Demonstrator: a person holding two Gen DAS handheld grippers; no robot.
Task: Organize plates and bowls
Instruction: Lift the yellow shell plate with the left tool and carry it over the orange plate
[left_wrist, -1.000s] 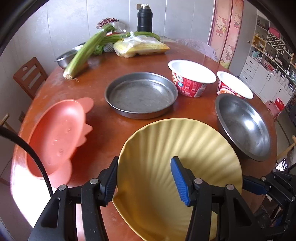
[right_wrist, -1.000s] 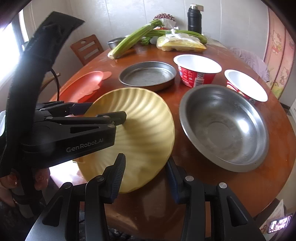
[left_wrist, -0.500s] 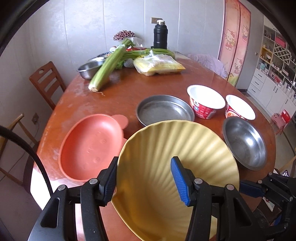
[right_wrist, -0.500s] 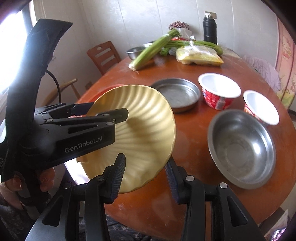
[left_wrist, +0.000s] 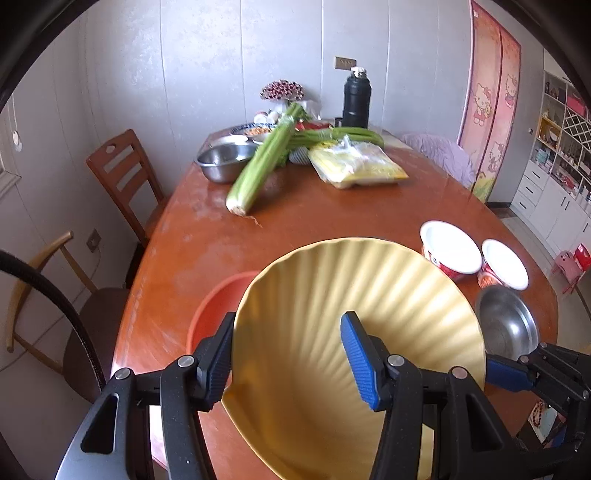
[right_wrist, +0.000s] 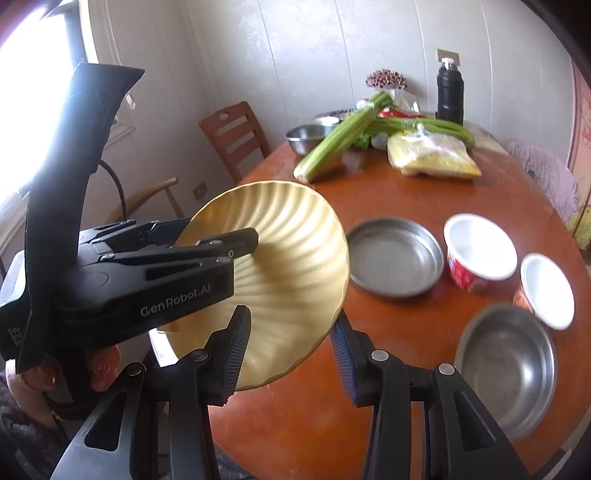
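Note:
A yellow ribbed plate (left_wrist: 369, 314) hangs tilted in the air above the near edge of the round brown table (left_wrist: 332, 214). My left gripper (left_wrist: 290, 360) is shut on its near rim, one pad inside the plate and one beneath it. My right gripper (right_wrist: 290, 350) is shut on the plate's (right_wrist: 288, 258) other side; in the left wrist view it shows at the right edge (left_wrist: 498, 371). In the right wrist view a hand carries the left gripper (right_wrist: 221, 230). A salmon plate (left_wrist: 218, 306) lies on the table under the yellow one, mostly hidden.
On the table lie a flat steel pan (right_wrist: 395, 254), two red-and-white paper bowls (right_wrist: 480, 247) (right_wrist: 546, 288) and a steel bowl (right_wrist: 506, 369). At the far end are celery (left_wrist: 258, 170), a yellow bag (left_wrist: 358, 166), a black flask (left_wrist: 355, 99) and another steel bowl (left_wrist: 225, 158). Wooden chairs (left_wrist: 122, 177) stand to the left.
Both grippers have risen and drawn back with the yellow plate held between them. The table and its dishes now look lower and farther away, and more of the far wall shows.

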